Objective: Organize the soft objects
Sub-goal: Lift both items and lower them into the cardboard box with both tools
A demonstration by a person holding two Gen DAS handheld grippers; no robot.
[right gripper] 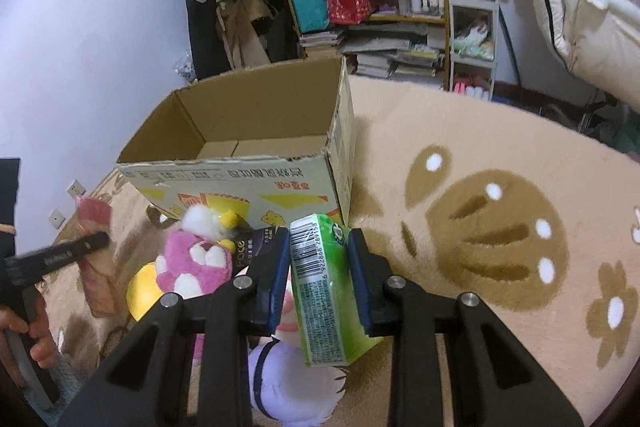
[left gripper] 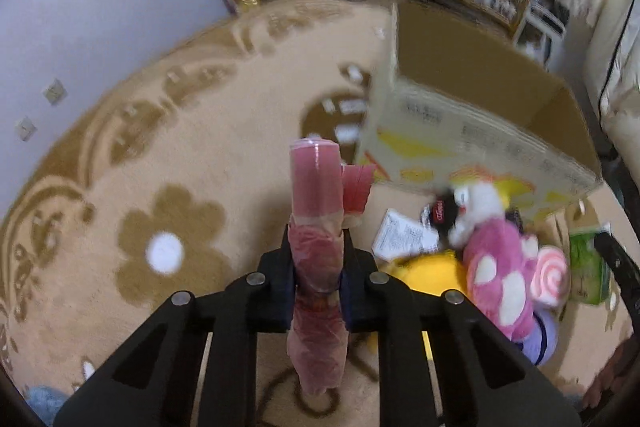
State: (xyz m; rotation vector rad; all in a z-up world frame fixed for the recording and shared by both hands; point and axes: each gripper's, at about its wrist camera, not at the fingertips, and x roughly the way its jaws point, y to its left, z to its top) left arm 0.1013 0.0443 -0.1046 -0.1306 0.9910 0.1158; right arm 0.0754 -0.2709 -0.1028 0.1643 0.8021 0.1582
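In the left wrist view my left gripper [left gripper: 318, 243] is shut on a pink roll wrapped in clear plastic [left gripper: 316, 187], which stands upright above the carpet. In the right wrist view my right gripper [right gripper: 319, 247] is shut on a green tissue pack [right gripper: 320, 299] with a barcode. An open cardboard box [right gripper: 240, 179] stands just behind it and looks empty inside. A pink-and-white plush [right gripper: 196, 263], a yellow plush [right gripper: 144, 291] and a white-lavender plush [right gripper: 288, 379] lie in front of the box. The box [left gripper: 480, 131] and the pink plush [left gripper: 500, 267] also show in the left wrist view.
A beige patterned carpet [right gripper: 500, 155] covers the floor. Behind the box are a cluttered shelf [right gripper: 380, 7], hanging clothes and stacked books. White bedding [right gripper: 592, 7] hangs at the right. A paper leaflet [left gripper: 400, 235] and a dark packet lie by the plush toys. A hand [right gripper: 36, 339] holds the left gripper's handle.
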